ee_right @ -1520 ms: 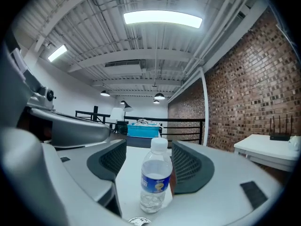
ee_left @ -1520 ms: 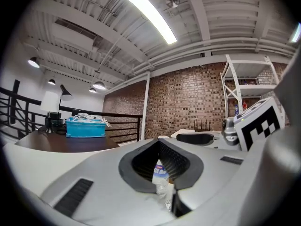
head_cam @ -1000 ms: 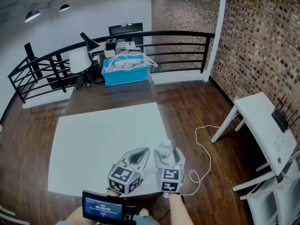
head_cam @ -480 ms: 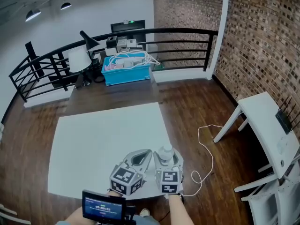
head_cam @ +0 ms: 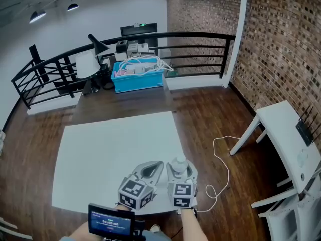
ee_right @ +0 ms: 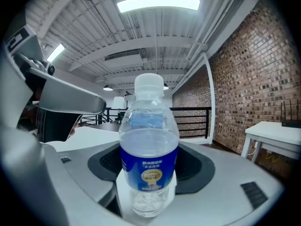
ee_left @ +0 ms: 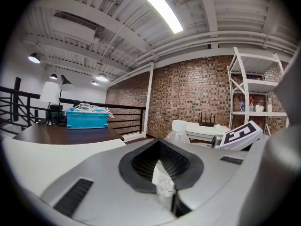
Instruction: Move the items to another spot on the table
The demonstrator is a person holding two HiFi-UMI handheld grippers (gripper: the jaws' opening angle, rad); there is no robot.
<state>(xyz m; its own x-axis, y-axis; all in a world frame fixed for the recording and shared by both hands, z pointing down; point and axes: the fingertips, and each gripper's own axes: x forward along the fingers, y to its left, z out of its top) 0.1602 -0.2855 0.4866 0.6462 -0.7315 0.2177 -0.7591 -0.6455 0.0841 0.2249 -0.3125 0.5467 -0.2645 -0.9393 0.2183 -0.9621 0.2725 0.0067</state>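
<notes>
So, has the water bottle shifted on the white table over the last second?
No. The water bottle stays by the white table's near right edge, between the right gripper's jaws, which have just been closing on it.

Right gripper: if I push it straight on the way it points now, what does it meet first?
The water bottle: it stands upright between the right gripper's jaws, which have just been closing and look pressed against it. Beyond it, only the white table shows.

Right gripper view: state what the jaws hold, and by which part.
The clear plastic water bottle with a blue label, held around its labelled middle; the jaws have just been closing on it.
</notes>
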